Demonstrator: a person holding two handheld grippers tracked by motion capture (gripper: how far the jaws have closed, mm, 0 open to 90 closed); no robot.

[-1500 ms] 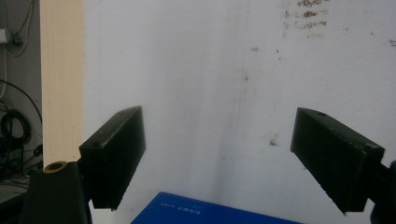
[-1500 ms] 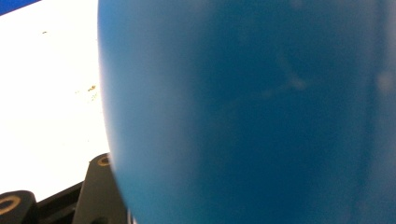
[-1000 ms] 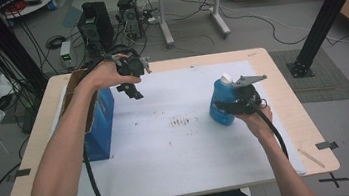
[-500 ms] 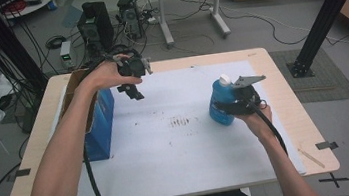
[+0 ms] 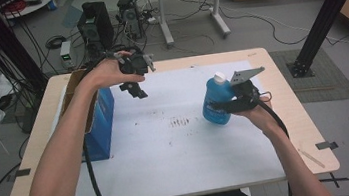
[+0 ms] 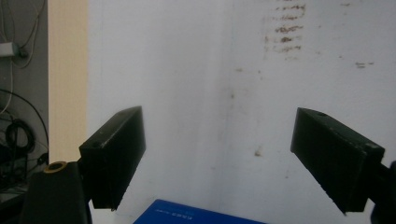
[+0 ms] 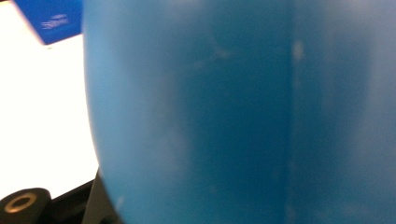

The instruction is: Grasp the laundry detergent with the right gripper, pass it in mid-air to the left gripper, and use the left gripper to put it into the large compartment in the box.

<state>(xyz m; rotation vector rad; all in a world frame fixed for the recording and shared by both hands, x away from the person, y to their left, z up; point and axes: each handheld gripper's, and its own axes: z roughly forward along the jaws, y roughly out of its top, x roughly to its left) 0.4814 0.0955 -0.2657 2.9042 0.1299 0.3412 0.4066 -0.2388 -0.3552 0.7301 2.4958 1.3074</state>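
Over table | left tongs (image 5: pixel 136 82) raised, agape, empty | right tongs (image 5: pixel 229 105) clamp bottle (image 5: pixel 215 100)

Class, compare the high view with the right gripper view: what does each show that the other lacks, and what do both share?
High view alone: the bottle's white cap, the left gripper held above the table, open and empty, and both forearms.
Right gripper view alone: a faint seam line down the bottle's side.
Both: the blue bottle, which the right gripper clamps, and the blue box.

Even, soft overhead light over the table (image 5: pixel 171 169), shadows faint; the white surface glares in the right gripper view, where the blue bottle (image 7: pixel 243 112) blurs out of focus.
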